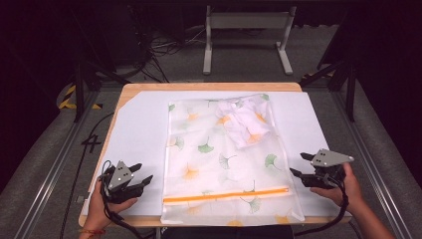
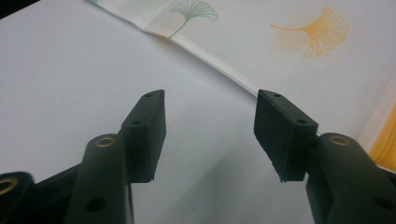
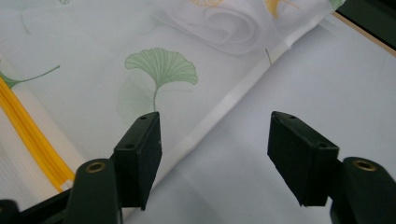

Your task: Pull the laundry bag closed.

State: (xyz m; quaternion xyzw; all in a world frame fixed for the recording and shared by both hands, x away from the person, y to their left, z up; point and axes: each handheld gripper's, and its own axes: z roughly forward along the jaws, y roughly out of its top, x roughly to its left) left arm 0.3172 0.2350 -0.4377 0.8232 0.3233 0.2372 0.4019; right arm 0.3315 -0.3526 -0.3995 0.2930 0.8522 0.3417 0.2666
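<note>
**Zip bag flat between two spread grippers**

While nothing is gripped, the zip bag [image 1: 226, 157] is seen flat on the white sheet [image 1: 139, 129], long axis running away from the person, orange zipper [image 1: 226, 194] at the near end. Thin fabric could be bunched by a shallow pinch. Beside the bag, left gripper [image 1: 142, 175] and right gripper [image 1: 298, 165] are held spread, empty.

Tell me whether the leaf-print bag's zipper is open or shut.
Shut, as far as visible: the orange zipper runs as one unbroken line across the bag, with no gap. The slider's position cannot be told.
</note>
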